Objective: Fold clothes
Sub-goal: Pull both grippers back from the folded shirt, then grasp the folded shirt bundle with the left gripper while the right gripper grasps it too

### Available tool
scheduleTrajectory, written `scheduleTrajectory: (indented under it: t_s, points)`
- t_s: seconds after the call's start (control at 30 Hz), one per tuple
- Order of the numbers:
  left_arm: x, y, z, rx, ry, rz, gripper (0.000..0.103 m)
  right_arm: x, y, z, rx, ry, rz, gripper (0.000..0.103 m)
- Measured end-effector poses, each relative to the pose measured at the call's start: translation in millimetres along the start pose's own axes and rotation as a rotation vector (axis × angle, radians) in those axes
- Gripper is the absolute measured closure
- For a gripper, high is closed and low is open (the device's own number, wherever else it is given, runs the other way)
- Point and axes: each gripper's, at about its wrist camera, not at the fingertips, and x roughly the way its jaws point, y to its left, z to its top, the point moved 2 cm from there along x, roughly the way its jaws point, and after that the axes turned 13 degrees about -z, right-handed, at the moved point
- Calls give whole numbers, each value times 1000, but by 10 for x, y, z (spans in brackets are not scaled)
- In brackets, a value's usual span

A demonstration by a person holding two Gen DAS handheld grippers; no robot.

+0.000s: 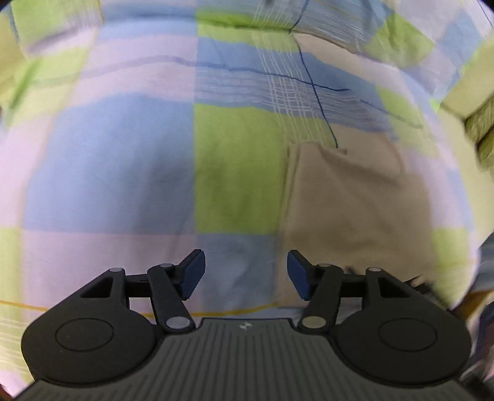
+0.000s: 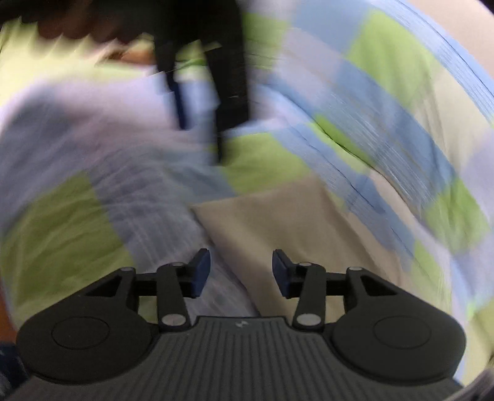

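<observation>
A beige garment lies flat on a checked bedsheet of blue, green and lilac squares. In the left wrist view it sits right of centre, its left edge straight. My left gripper hovers open over the sheet just left of the garment's near edge, nothing between its blue pads. In the blurred right wrist view the beige garment lies ahead, and my right gripper is open above its near-left edge, holding nothing. The left gripper shows as a dark blurred shape at the top of that view.
The checked bedsheet fills both views and bulges with folds toward the far right. A pale green cloth lies at the right edge of the left wrist view. A person's hand shows dimly at the top left of the right wrist view.
</observation>
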Motion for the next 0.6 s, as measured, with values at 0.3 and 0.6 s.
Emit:
scheduleTrajectory:
  t_s: [0.3,0.6]
  points:
    - [386,116,52,-317,80,-311,32,24,-324,38,145,-66,-19,97]
    - [690,-47,146,-161,133,-329,74,-68,-540,-82,202,-79,-69,63]
